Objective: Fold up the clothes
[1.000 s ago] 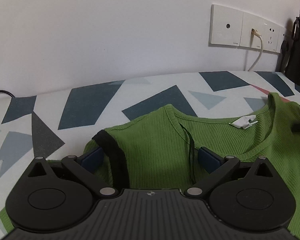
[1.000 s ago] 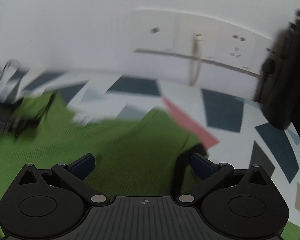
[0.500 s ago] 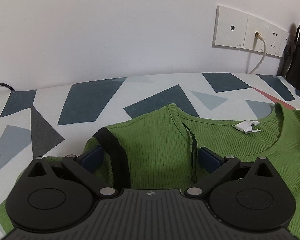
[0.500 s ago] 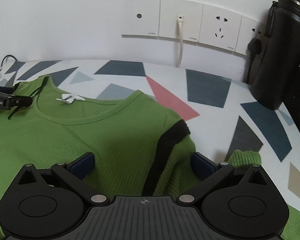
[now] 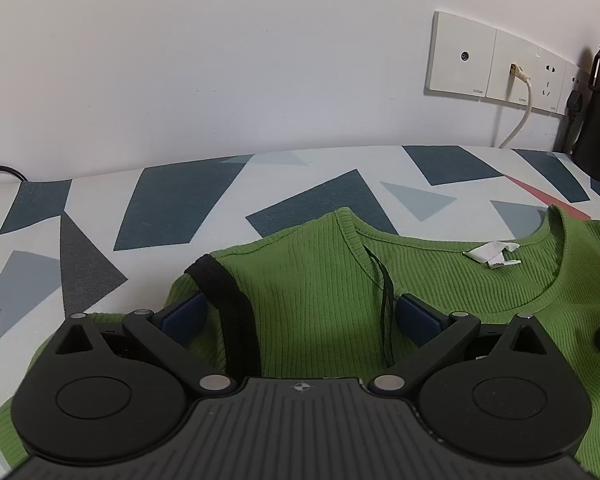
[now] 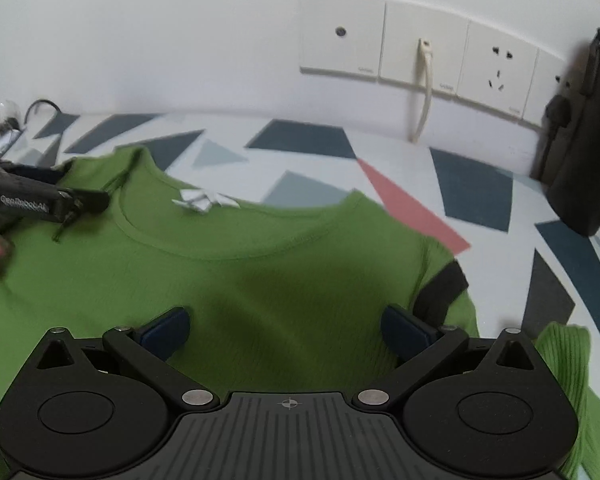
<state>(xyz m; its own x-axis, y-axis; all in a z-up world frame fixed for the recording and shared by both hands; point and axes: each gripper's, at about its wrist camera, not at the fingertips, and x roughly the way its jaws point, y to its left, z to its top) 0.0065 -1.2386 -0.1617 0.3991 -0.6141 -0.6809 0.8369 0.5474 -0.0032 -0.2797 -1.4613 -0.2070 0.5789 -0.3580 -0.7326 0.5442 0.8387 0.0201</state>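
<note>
Two hand-held grippers, left (image 5: 300,314) and right (image 6: 286,330), hover wide open over a green top (image 6: 260,272) lying flat on the desk (image 5: 180,196). Soft, light, ribbed knit; likely best pinched at the black-banded shoulders (image 5: 224,300).

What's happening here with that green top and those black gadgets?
A person is getting set to fold a green top lying flat on a patterned table. The left hand-held gripper hangs open over one shoulder, the right hand-held gripper open over the other. No fold is made yet.
</note>
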